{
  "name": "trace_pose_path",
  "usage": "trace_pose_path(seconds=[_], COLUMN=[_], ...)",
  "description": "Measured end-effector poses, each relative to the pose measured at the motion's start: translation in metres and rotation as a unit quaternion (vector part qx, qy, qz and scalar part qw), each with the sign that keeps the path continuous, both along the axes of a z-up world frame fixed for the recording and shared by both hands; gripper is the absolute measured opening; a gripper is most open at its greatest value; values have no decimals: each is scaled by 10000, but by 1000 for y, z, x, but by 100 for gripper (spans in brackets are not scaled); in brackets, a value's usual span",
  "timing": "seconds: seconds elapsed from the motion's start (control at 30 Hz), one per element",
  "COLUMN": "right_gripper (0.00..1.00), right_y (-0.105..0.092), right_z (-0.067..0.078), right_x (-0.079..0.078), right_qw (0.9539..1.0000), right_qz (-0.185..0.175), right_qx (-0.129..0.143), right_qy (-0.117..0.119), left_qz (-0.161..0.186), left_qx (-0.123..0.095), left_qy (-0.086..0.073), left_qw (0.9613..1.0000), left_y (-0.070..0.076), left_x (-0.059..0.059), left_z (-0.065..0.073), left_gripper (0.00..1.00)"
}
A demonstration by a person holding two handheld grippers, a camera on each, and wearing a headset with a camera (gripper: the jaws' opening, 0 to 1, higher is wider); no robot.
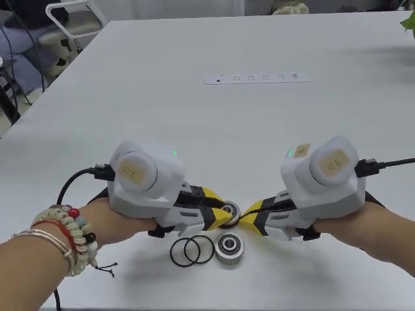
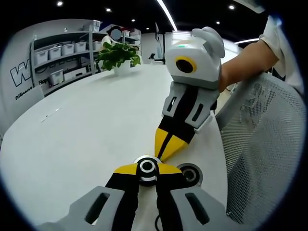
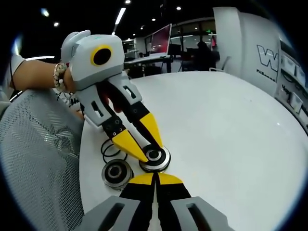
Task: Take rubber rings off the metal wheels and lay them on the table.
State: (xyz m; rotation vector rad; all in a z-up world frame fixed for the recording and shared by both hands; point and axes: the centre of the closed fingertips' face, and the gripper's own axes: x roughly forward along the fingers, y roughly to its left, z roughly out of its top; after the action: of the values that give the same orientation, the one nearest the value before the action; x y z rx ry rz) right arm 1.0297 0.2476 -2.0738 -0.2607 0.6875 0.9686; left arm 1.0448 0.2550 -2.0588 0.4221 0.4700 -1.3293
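**Two rings down, one wheel in hand**

The left gripper (image 2: 147, 169) has its jaws closed to the width of a metal wheel and clamps it from both sides, so the held wheel (image 3: 155, 159) sits between the yellow tips, raised a little off the table (image 1: 214, 129). The right gripper (image 3: 155, 179) faces it head-on with its jaws pressed together and almost no gap between them. Their tips touch the near edge of the held wheel's rim. Whether they have nipped any rubber there is too small to tell.

The held wheel shows a dark band round its rim, which I take to be a rubber ring not yet pulled off.

Just beside the held wheel, on the person's side, a bare wheel (image 1: 229, 246) lies flat on the table, its metal rim shining with no band on it. Touching or nearly touching that, further toward the left gripper's side of the held wheel, two rubber rings (image 1: 192, 250) lie overlapped on the tabletop.

By my judgement the job is well along. The bare wheel is stripped and two rings are laid down. What remains is peeling the band from the held wheel and setting it by the others.
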Motion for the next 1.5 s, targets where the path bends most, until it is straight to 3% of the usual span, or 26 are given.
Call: trace_pose_path(seconds=[0.13,0.23,0.27,0.43,0.57,0.63,0.73,0.8,1.07,1.1,1.17,1.5], right_gripper=[6,17,21,24,28,27,22,22,20,19,18,11], right_y=[-3,3,3,8,11,14,10,11,9,7,6,3], right_z=[1,3,3,2,2,0,-1,-1,-1,-1,-1,-2], right_x=[1,-1,-2,3,4,2,5,5,4,4,4,1], right_qw=[10000,9995,9996,9996,9994,9996,9988,9995,9997,9998,9997,9998], right_qz=[-46,-66,-76,-126,-157,-72,45,-9,48,-32,-55,111], right_qx=[-44,267,243,211,263,196,-67,78,74,191,239,138], right_qy=[-55,125,102,-155,-182,-212,-473,-305,-230,-67,0,-30], left_qz=[-14,-23,-25,-18,-22,-23,-26,-29,-30,-28,-24,6], left_qx=[-6,-16,-21,-38,-49,-49,-45,-45,-50,-51,-52,-57], left_qy=[-17,-25,-29,-31,-33,-37,-39,-38,-28,-26,-22,17], left_qw=[10000,10000,10000,10000,10000,10000,10000,10000,10000,10000,10000,10000], left_y=[0,0,-1,-1,-2,-2,-2,-2,-2,-2,-2,-2], left_x=[0,-1,0,0,0,0,0,0,0,0,-1,-1], left_z=[0,0,0,0,0,0,0,0,0,0,0,0], left_gripper=[8,8,8,8,8,8,8,8,8,8,8,8])
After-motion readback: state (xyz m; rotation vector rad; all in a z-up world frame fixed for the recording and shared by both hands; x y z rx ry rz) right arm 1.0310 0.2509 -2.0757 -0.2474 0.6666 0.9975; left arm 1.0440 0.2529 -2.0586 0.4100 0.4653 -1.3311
